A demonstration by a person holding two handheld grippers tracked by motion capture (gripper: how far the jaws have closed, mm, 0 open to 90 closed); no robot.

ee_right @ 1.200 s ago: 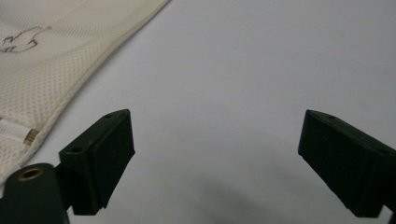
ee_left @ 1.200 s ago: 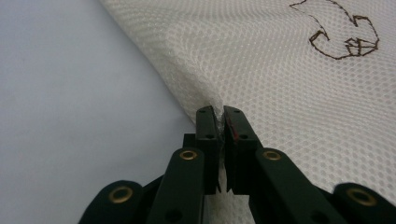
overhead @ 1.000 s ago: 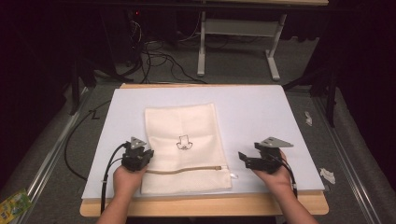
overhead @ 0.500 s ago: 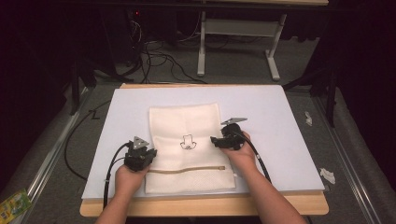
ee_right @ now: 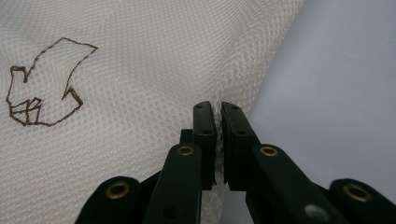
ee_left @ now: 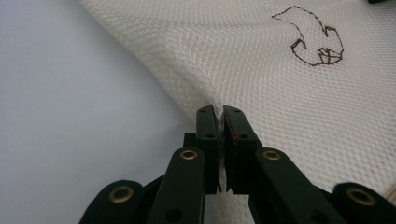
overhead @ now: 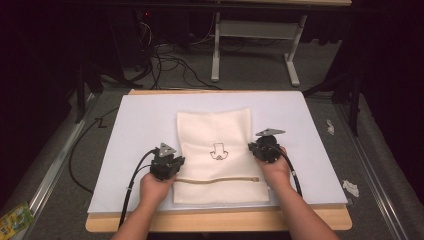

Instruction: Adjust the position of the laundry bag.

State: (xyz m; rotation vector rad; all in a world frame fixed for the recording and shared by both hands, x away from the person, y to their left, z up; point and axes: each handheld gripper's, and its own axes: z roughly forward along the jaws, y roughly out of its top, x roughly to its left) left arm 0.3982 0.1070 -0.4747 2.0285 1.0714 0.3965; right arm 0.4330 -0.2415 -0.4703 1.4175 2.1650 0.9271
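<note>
A cream mesh bag with a brown zipper and a small brown drawing lies flat on the white mat. My left gripper is at the bag's left edge, shut on a pinch of mesh. My right gripper is at the bag's right edge; its jaws have just been closing and now pinch the mesh too. In the left gripper view the bag bulges up toward the jaws; in the right gripper view the bag rises the same way.
The mat lies on a wooden table. Small white scraps lie on the grey floor at the right. Cables and a white table frame stand beyond the far edge.
My right hand moved left from the bare mat to the bag's right edge and shut on the mesh. The left gripper shifted slightly with the bag, still gripping its left edge.
</note>
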